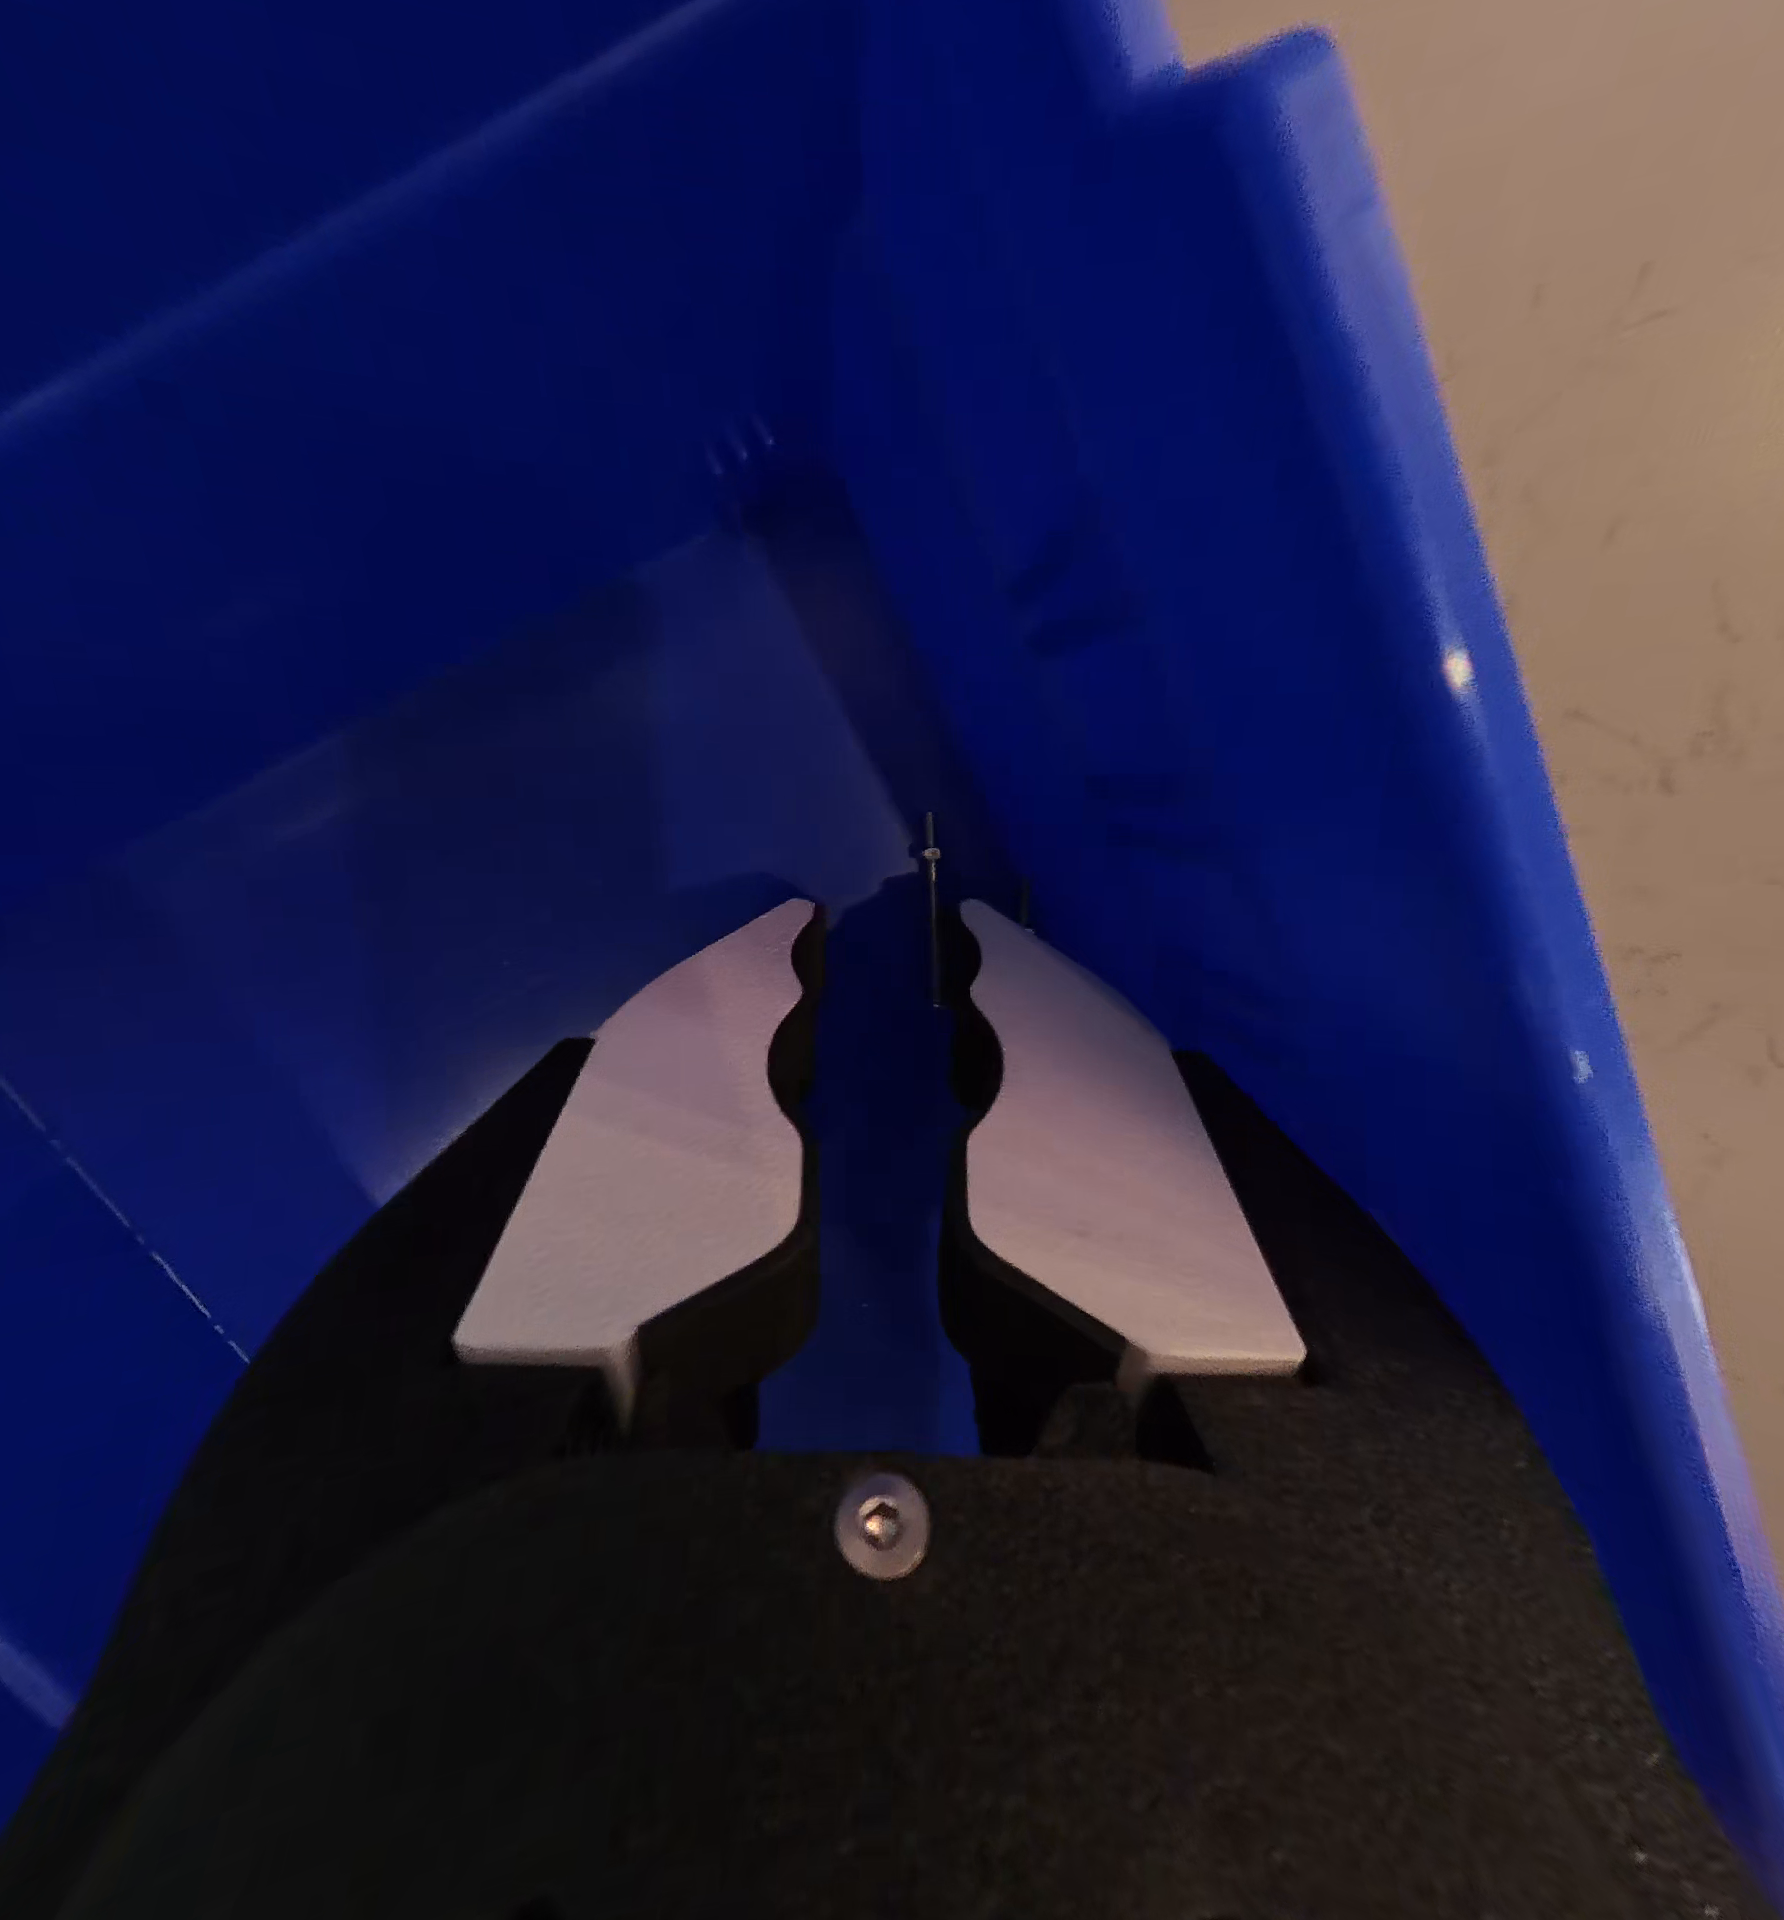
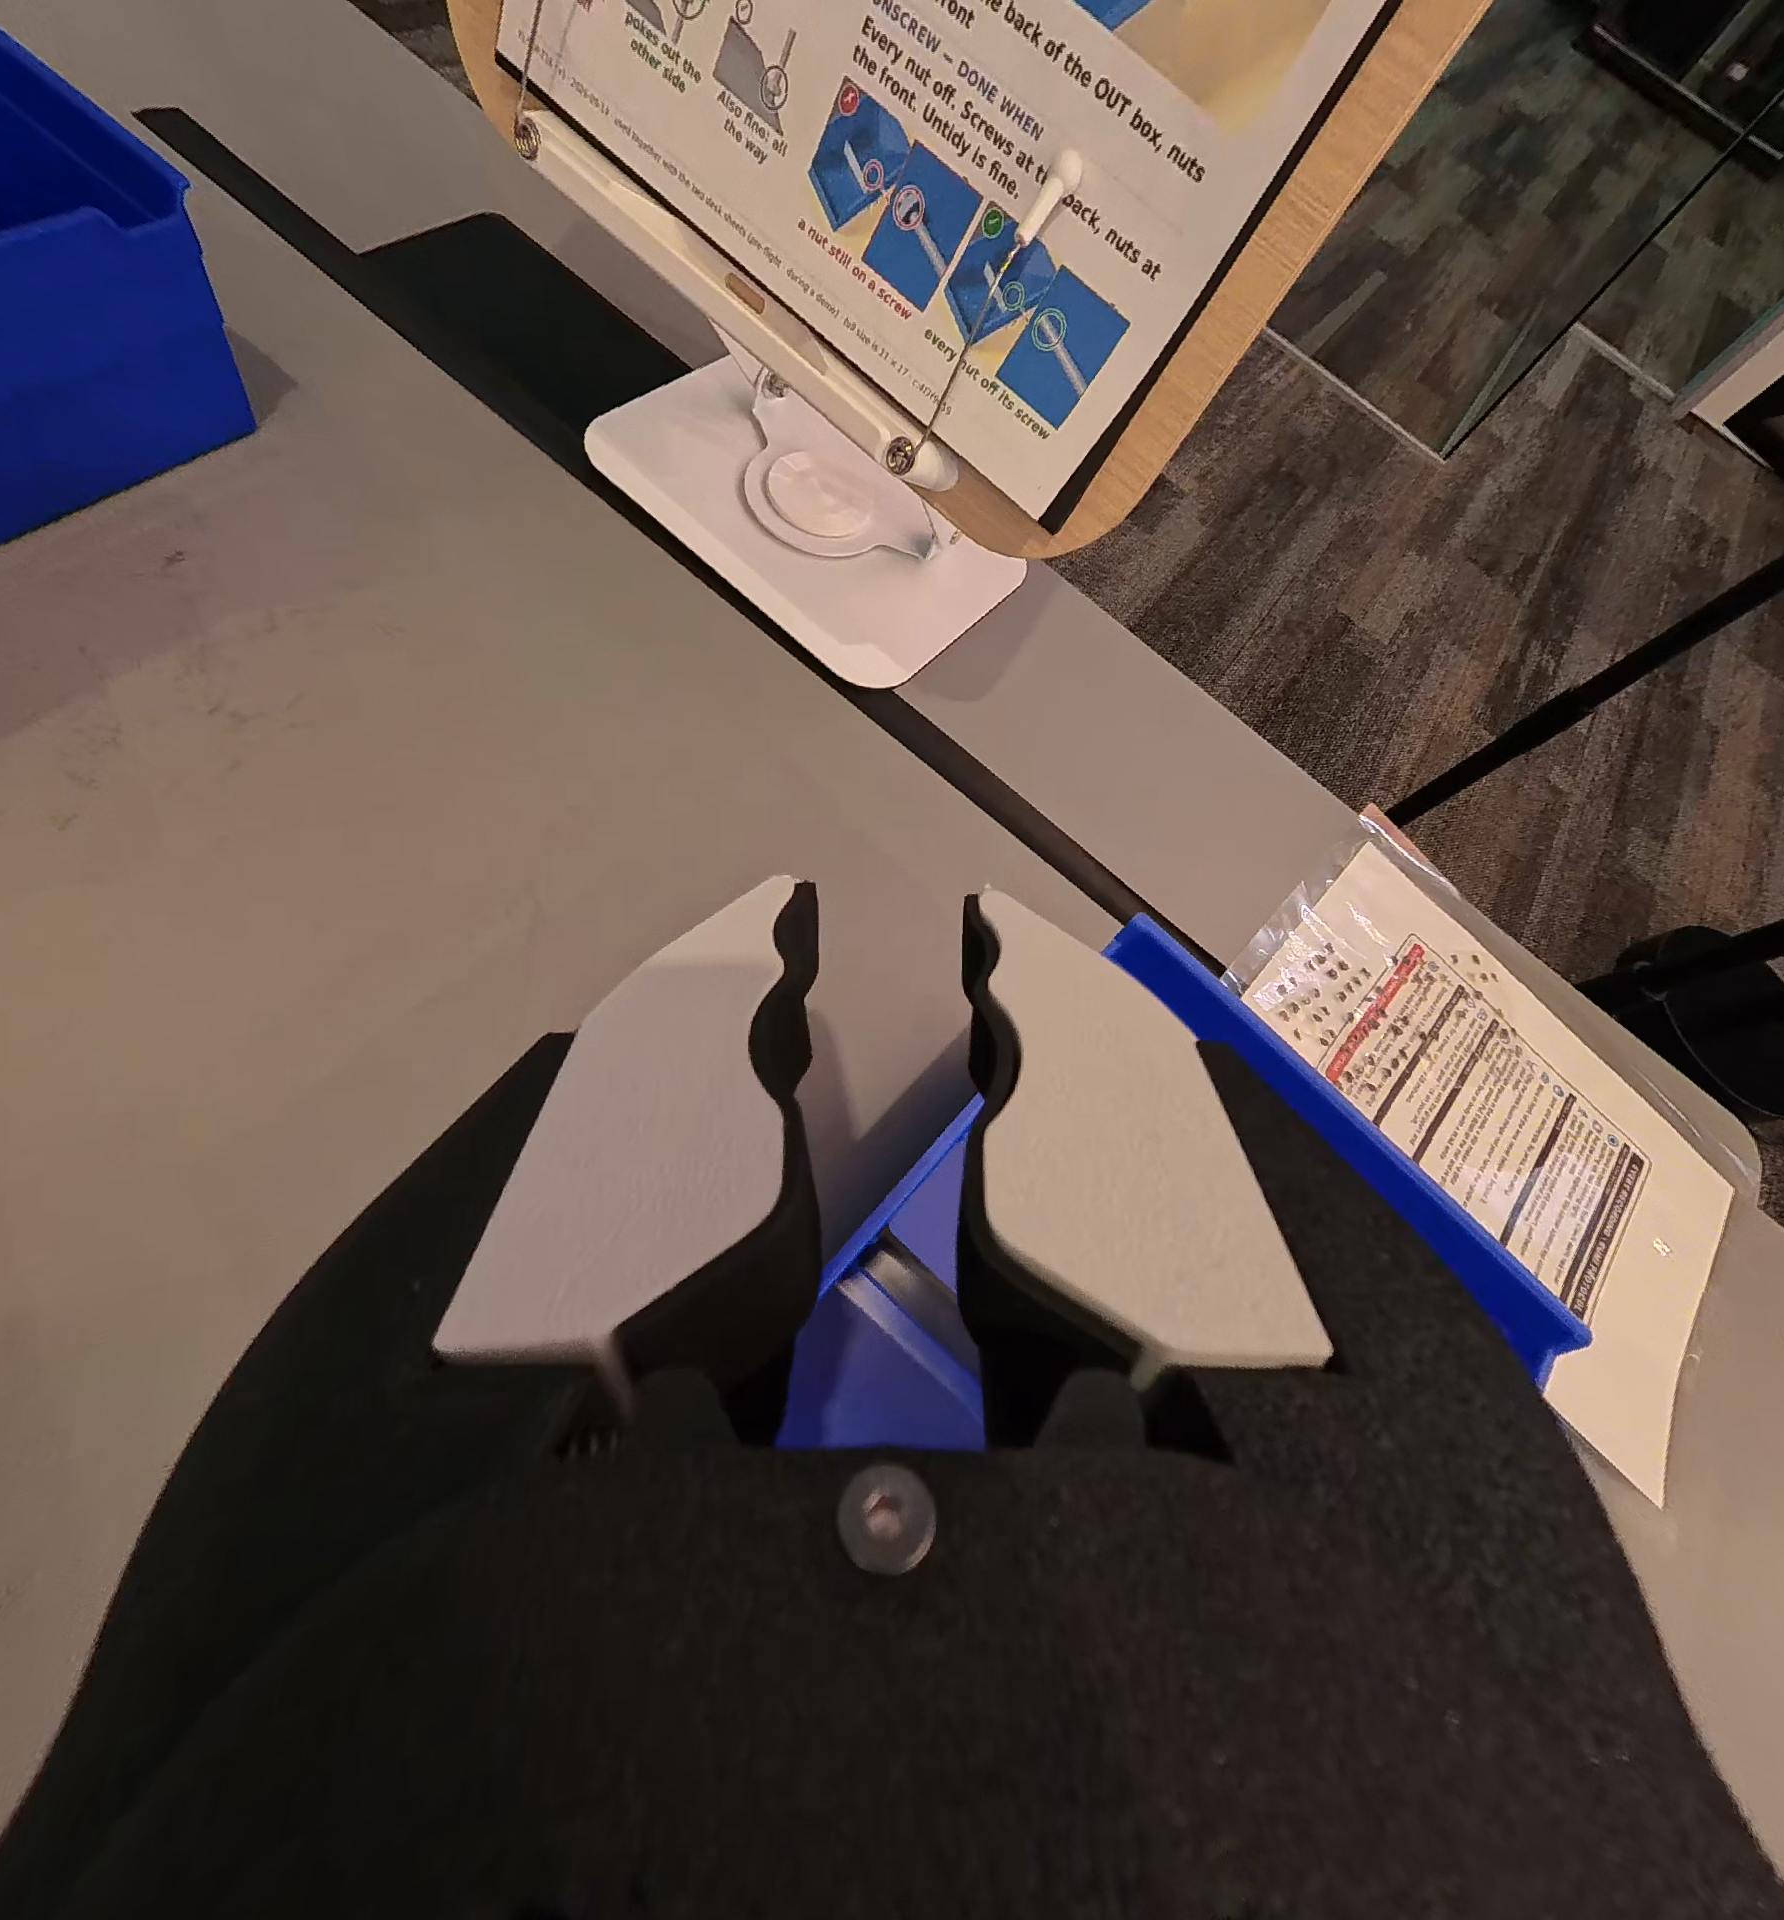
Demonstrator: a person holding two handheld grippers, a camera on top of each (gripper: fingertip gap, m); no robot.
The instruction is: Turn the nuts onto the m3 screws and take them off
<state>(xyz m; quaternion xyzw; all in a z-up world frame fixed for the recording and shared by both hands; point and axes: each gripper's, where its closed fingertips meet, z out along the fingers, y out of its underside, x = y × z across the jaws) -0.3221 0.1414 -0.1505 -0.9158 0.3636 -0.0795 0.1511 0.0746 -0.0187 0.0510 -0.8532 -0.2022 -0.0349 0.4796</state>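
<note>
In the left wrist view my left gripper is open, reaching down inside a blue bin near its corner. A thin dark screw lies on the bin floor between the fingertips, close to the right finger. A small nut sits on it near its far end. The jaws do not touch it. In the right wrist view my right gripper is open and empty. It hovers over the rim of a second blue bin, whose inside is mostly hidden.
On the grey table an instruction board stands on a white base. Another blue bin sits at the far left. A clear bag with small hardware and a printed sheet lies right of the near bin. The table edge drops to carpet. Some 50 cm of space lies between my two pairs of fingers.
</note>
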